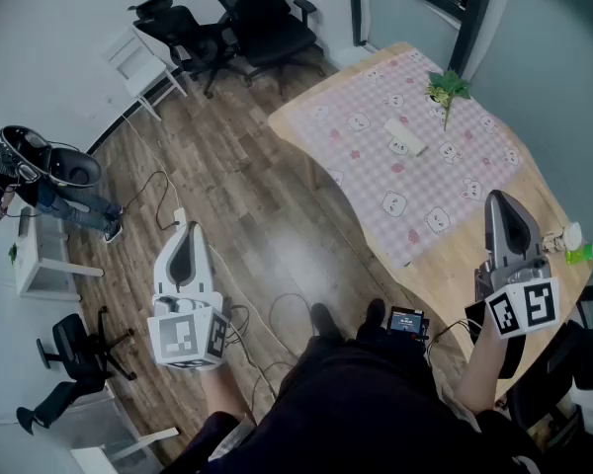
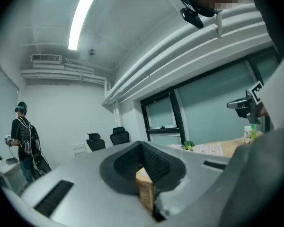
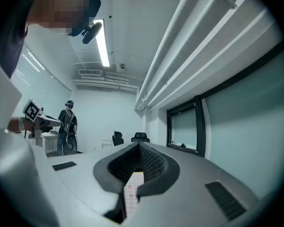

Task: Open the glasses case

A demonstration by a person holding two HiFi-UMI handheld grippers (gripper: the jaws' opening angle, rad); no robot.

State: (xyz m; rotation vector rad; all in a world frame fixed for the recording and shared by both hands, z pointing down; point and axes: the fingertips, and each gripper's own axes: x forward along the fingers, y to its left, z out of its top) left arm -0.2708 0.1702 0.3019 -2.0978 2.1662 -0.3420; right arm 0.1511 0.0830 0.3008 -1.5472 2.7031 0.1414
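The left gripper [image 1: 187, 231] has its fingers closed to a thin slit with nothing between them; it hangs over the floor [image 1: 237, 205], well clear of the table's [image 1: 301, 117] near edge. The right gripper [image 1: 497, 201] is fully closed and empty, above the table's near right edge. Each carries a cube of black-and-white square markers.

The glasses case [image 1: 405, 138], pale and closed, lies in the middle of the table on a pink checked cloth [image 1: 415, 181] printed with small faces, near a green plant [image 1: 448, 89]. A green bottle [image 1: 585, 252] stands at the table's right edge.

Beyond the table are wood-plank flooring, loose cables [image 1: 158, 191], black office chairs [image 1: 262, 18], a dark-framed window [image 2: 163, 115] and a ceiling strip light [image 2: 80, 18].
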